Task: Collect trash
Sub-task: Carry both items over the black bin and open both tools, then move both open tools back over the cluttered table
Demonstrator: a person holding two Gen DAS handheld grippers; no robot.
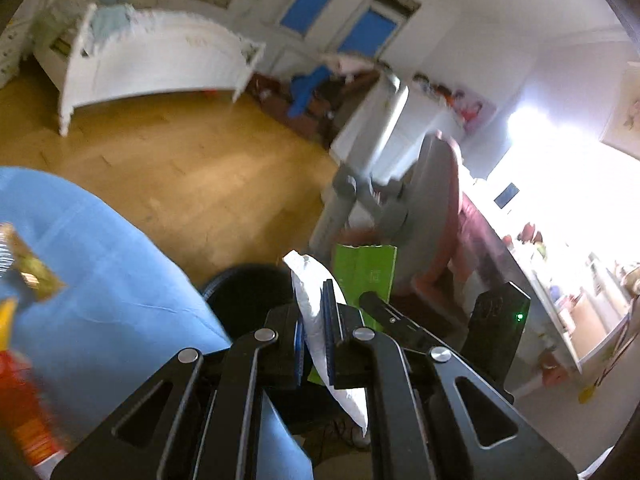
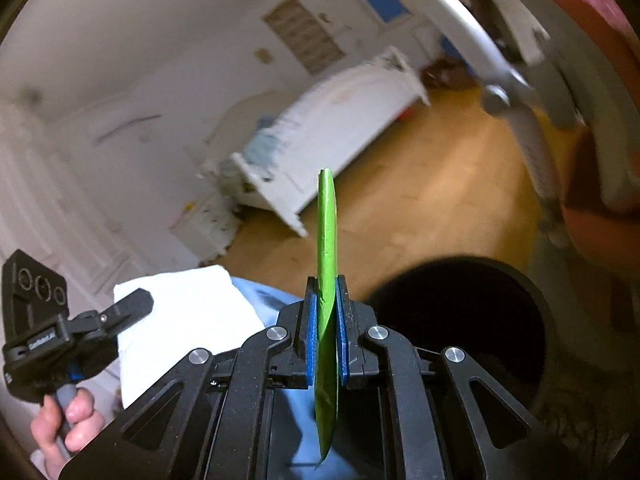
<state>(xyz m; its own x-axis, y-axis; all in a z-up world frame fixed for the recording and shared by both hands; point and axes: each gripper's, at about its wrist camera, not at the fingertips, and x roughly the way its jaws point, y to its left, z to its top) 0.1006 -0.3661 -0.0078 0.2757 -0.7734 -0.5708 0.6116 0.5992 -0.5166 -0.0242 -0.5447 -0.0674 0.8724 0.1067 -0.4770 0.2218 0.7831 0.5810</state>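
Both fingers pinching: left gripper (image 1: 320, 320) on white tissue (image 1: 316, 300), right gripper (image 2: 326, 336) on green packet (image 2: 327, 240). Centre over black bin (image 2: 460, 320) before release.

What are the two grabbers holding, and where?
Left gripper pinches a white crumpled paper tissue mid-length; right gripper clamps a flat green cardboard piece by its lower half.

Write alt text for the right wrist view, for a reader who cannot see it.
The right claw is shut on a flat green packet held edge-on, just left of a black bin on a wooden floor. At lower left, a hand holds the left claw against a white wrapper; a blurred white bed stands behind.
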